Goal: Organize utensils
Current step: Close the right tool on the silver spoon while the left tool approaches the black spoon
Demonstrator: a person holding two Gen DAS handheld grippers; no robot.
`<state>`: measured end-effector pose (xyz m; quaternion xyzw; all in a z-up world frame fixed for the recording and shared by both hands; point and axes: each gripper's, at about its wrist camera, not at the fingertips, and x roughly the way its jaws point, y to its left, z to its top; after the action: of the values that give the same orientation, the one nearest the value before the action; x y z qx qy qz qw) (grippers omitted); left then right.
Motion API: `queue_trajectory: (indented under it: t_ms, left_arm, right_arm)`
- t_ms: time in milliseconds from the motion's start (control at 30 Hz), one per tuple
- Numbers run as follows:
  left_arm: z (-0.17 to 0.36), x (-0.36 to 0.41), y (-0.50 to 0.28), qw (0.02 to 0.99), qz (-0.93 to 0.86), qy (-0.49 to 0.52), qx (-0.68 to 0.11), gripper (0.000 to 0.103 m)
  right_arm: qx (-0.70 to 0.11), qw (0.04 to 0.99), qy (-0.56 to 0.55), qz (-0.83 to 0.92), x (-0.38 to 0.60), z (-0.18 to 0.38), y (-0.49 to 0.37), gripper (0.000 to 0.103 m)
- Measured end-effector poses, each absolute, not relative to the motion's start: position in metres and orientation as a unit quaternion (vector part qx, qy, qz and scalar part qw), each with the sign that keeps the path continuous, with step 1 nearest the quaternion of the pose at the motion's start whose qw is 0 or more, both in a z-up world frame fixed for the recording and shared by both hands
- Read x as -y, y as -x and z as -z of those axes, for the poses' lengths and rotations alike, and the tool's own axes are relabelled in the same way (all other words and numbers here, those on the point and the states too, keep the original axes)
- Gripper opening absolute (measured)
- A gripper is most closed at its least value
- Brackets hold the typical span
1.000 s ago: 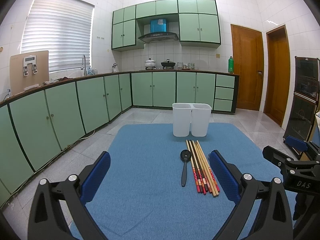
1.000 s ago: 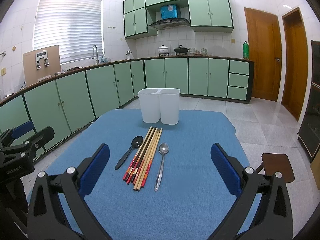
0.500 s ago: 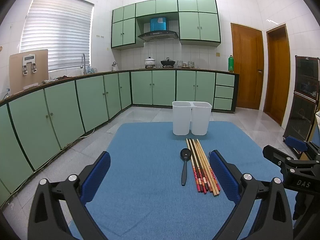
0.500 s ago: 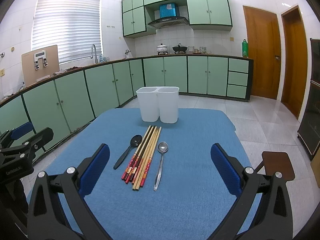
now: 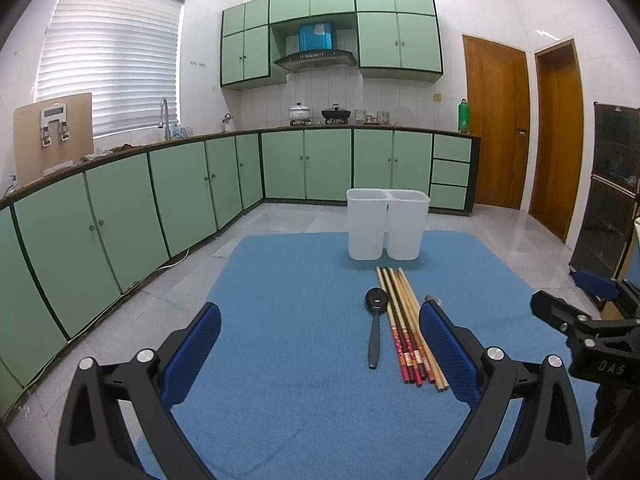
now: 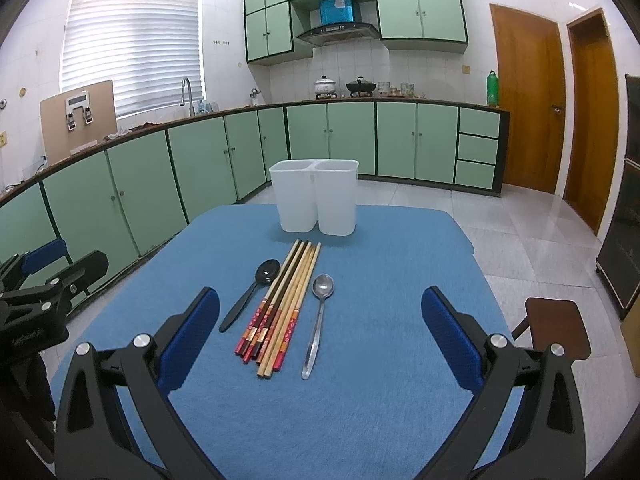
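On the blue table mat (image 6: 380, 272) lie a black spoon (image 6: 252, 293), a bundle of several chopsticks (image 6: 286, 306) and a metal spoon (image 6: 319, 320), side by side. Behind them stands a white two-compartment holder (image 6: 316, 200). My right gripper (image 6: 320, 340) hovers open just in front of the utensils, empty. In the left wrist view the black spoon (image 5: 375, 326) and chopsticks (image 5: 404, 328) lie near the right finger; the metal spoon (image 5: 431, 299) is mostly hidden behind it. My left gripper (image 5: 320, 354) is open and empty. The holder (image 5: 386, 230) stands beyond.
The mat covers a table amid a tiled kitchen floor (image 6: 540, 248). Green cabinets (image 6: 200, 168) run along the left and back. A brown stool (image 6: 556, 326) stands off the table's right edge. Each gripper shows at the other view's edge.
Both views have shifted slightly; the right gripper has edged a little closer to the utensils. Both grippers stay open and nothing on the mat has moved.
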<state>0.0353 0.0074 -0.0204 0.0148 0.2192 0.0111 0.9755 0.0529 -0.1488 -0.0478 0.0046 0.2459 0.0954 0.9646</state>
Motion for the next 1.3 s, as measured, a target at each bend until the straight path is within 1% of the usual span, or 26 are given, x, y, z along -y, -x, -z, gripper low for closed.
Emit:
queue_trajectory:
  t_ms: [233,367,433,500,633,700,733,867,900,967,1067,1100,1300]
  left_arm:
    - [0.038,-0.019,-0.078,0.965,-0.022,-0.018,-0.259,0.097]
    - [0.053,-0.024,-0.106,0.956,-0.017,-0.019,-0.294,0.097]
    - [0.059,-0.024,-0.118,0.952,-0.020,-0.024,-0.306,0.097]
    - [0.067,-0.024,-0.130,0.948,-0.020,-0.028,-0.316,0.097]
    - [0.079,-0.022,-0.149,0.944,-0.016,-0.028,-0.330,0.097]
    - [0.085,-0.020,-0.158,0.941,-0.012,-0.029,-0.337,0.097]
    - [0.086,-0.019,-0.162,0.939,-0.009,-0.030,-0.341,0.097]
    - [0.095,-0.012,-0.176,0.934,0.006,-0.034,-0.357,0.095]
    - [0.096,-0.011,-0.178,0.932,0.009,-0.035,-0.360,0.095]
    - [0.099,-0.008,-0.182,0.930,0.016,-0.037,-0.365,0.095]
    - [0.103,-0.004,-0.188,0.927,0.029,-0.034,-0.373,0.094]
    - [0.104,-0.003,-0.190,0.926,0.033,-0.035,-0.374,0.094]
    - [0.109,0.009,-0.196,0.920,0.060,-0.045,-0.385,0.094]
  right_arm:
    - [-0.277,0.956,0.015,-0.093,0.148,0.061,-0.093,0.098]
    - [-0.312,0.945,0.021,-0.097,0.146,0.076,-0.128,0.097]
    - [-0.330,0.938,0.024,-0.103,0.143,0.085,-0.145,0.093]
    - [-0.349,0.931,0.023,-0.109,0.139,0.094,-0.159,0.081]
    - [-0.388,0.913,0.014,-0.123,0.133,0.111,-0.187,0.071]
    - [-0.405,0.905,0.017,-0.130,0.129,0.120,-0.198,0.063]
    - [-0.411,0.902,0.016,-0.134,0.128,0.122,-0.200,0.061]
    - [-0.440,0.887,0.006,-0.139,0.127,0.136,-0.217,0.050]
    - [-0.444,0.885,0.004,-0.139,0.127,0.138,-0.219,0.044]
    - [-0.450,0.882,-0.002,-0.142,0.127,0.141,-0.223,0.039]
    - [-0.448,0.883,0.003,-0.142,0.125,0.141,-0.224,0.032]
    - [-0.447,0.883,0.005,-0.143,0.124,0.141,-0.223,0.026]
    - [-0.443,0.883,0.013,-0.152,0.124,0.138,-0.224,0.023]
